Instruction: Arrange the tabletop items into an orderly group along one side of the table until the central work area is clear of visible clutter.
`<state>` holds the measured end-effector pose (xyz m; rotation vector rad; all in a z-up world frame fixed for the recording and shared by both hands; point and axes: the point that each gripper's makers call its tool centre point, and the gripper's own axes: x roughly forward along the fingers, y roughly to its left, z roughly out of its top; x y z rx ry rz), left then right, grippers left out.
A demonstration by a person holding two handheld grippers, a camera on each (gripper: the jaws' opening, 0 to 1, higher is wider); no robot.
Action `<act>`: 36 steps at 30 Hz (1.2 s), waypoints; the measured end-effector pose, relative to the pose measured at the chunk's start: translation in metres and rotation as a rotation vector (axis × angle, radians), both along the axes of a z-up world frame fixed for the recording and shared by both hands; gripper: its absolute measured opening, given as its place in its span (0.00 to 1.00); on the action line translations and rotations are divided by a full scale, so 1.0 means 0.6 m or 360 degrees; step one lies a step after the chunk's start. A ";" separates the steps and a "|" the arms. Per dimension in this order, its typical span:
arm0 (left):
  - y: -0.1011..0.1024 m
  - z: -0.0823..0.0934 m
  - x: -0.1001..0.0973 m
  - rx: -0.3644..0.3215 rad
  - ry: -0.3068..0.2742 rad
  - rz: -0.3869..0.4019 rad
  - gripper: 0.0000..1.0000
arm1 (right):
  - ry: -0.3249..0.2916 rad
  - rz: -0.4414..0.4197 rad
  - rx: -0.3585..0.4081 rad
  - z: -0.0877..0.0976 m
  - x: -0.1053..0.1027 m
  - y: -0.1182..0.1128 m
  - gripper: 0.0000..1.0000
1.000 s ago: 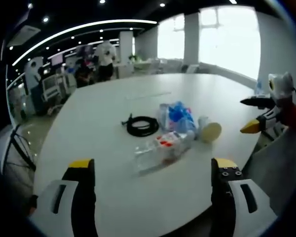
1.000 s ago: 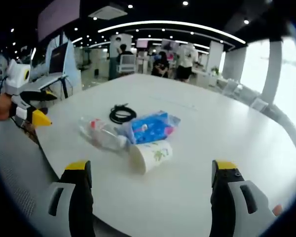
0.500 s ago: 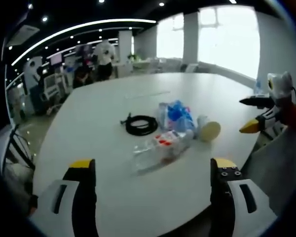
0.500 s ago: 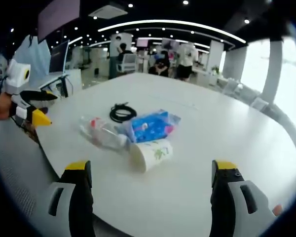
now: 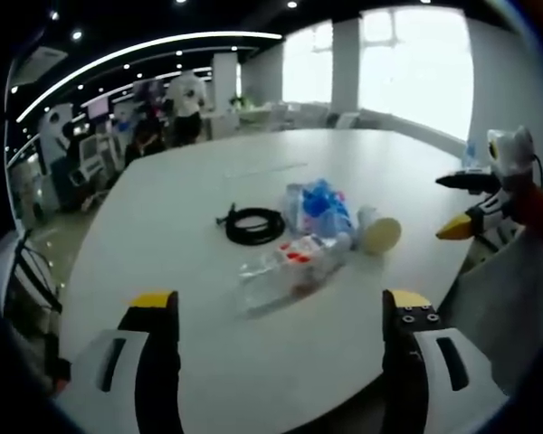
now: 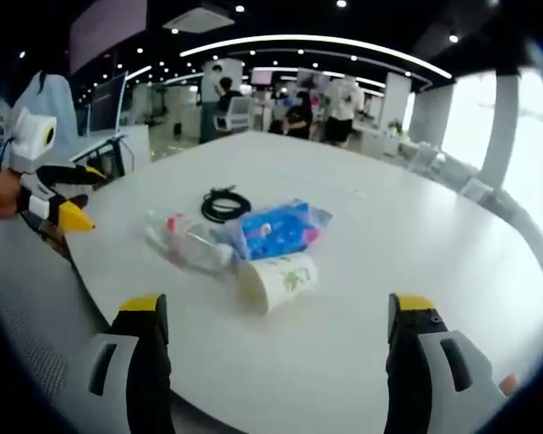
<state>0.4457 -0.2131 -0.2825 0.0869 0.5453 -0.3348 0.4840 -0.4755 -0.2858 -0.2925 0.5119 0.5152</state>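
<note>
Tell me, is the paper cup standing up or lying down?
Lying down. The white paper cup rests on its side on the white table.

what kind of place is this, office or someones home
Most likely an open-plan office or lab, not a home. The items lie on a large white meeting table, people stand among desks at the back, and long strip lights curve across a dark ceiling beside tall windows.
</note>
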 end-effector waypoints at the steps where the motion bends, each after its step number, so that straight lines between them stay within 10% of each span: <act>1: 0.000 0.000 0.000 0.0001 0.0001 -0.0001 0.89 | -0.0001 -0.0001 0.0001 0.000 0.000 0.000 1.00; 36: -0.017 0.018 0.024 0.0085 0.0003 -0.0149 0.82 | -0.0043 0.0034 -0.0021 0.009 0.008 0.004 1.00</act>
